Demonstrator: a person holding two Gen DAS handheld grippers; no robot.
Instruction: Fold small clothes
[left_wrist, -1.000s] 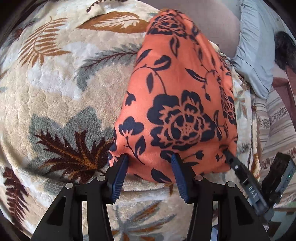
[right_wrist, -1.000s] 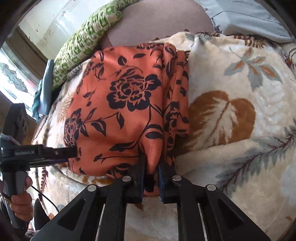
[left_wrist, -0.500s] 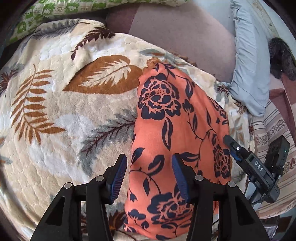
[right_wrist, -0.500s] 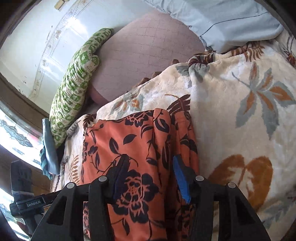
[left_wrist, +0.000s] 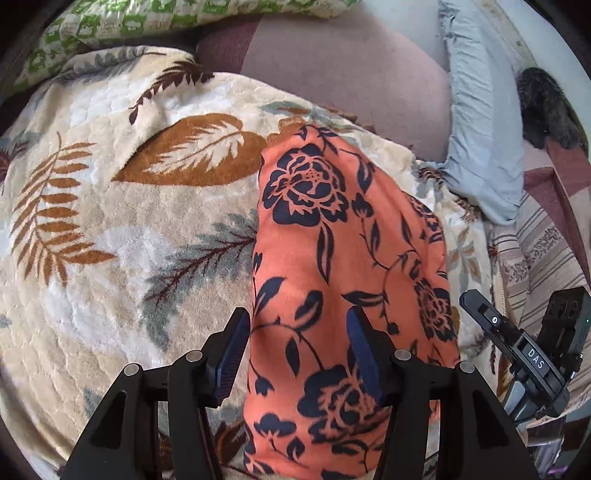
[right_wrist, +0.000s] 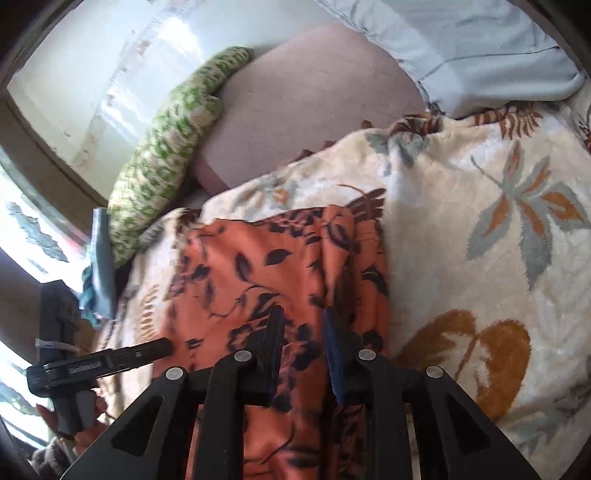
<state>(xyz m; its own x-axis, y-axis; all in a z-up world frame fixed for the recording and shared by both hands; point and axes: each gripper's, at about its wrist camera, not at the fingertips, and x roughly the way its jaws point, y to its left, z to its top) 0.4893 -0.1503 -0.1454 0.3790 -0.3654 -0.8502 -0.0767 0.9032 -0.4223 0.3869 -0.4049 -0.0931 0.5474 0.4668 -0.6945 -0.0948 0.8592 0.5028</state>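
An orange garment with dark navy flowers (left_wrist: 332, 258) lies folded into a long strip on a cream blanket with a leaf pattern (left_wrist: 110, 240). My left gripper (left_wrist: 297, 332) is open and empty above the strip's near left edge. My right gripper (right_wrist: 303, 328) is partly open above the same garment (right_wrist: 251, 280), near its thicker folded right side; nothing is held between its fingers. The right gripper also shows at the right of the left wrist view (left_wrist: 517, 350), and the left gripper shows at the left of the right wrist view (right_wrist: 110, 360).
A mauve cushion (left_wrist: 351, 70), a green patterned pillow (left_wrist: 147, 22) and a pale blue pillow (left_wrist: 480, 129) lie along the far side. A striped cover (left_wrist: 546, 251) lies to the right. A window (right_wrist: 22, 236) is at the left of the right wrist view.
Both grippers have pulled back and up from the garment's near edge. The right gripper, shut on the cloth a second ago, let go and opened, then narrowed slightly. The garment stays flat.
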